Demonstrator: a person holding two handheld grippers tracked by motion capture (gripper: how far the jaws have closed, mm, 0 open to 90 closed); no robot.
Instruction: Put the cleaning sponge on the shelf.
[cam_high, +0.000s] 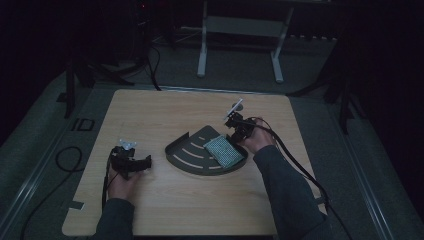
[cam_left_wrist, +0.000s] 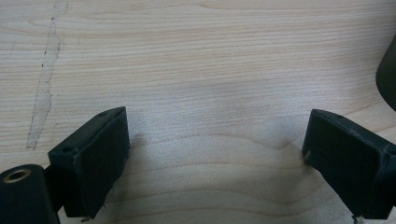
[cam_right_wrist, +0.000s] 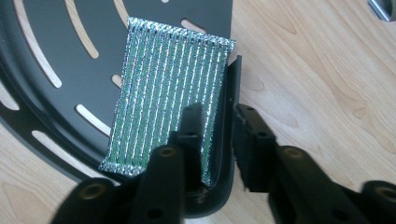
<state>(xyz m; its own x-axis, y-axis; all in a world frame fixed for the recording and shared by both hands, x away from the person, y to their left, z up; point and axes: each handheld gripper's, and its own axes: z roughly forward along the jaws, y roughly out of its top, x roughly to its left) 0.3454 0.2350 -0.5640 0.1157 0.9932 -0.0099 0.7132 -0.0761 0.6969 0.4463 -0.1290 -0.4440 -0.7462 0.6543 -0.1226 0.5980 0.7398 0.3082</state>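
- Gripping the raised rim of the dark slotted tray (cam_right_wrist: 56, 56) with my right hand-held gripper (cam_right_wrist: 219, 130): one jaw is inside the wall, on the edge of the shiny green foil pad (cam_right_wrist: 163, 98), the other outside it, pinched close with the wall between them.
- The pad lies flat in the tray, at the tray's right end, against that same wall.
- My left hand-held gripper (cam_left_wrist: 215, 154) sits on the table (cam_left_wrist: 201, 60) well to the left of the tray, jaws spread wide, nothing between them.
- My guess at the step: holding or steadying the tray so the pad can be dealt with. Next move probably calls for a firm, level grip so the tray doesn't tip and slide the pad out, maybe with the left one coming over to help.
- Table is pale wood grain with a scuffed streak left of the tray.
- Room beyond the tray is dim: grey floor, white frame legs (cam_high: 202, 50), cables.
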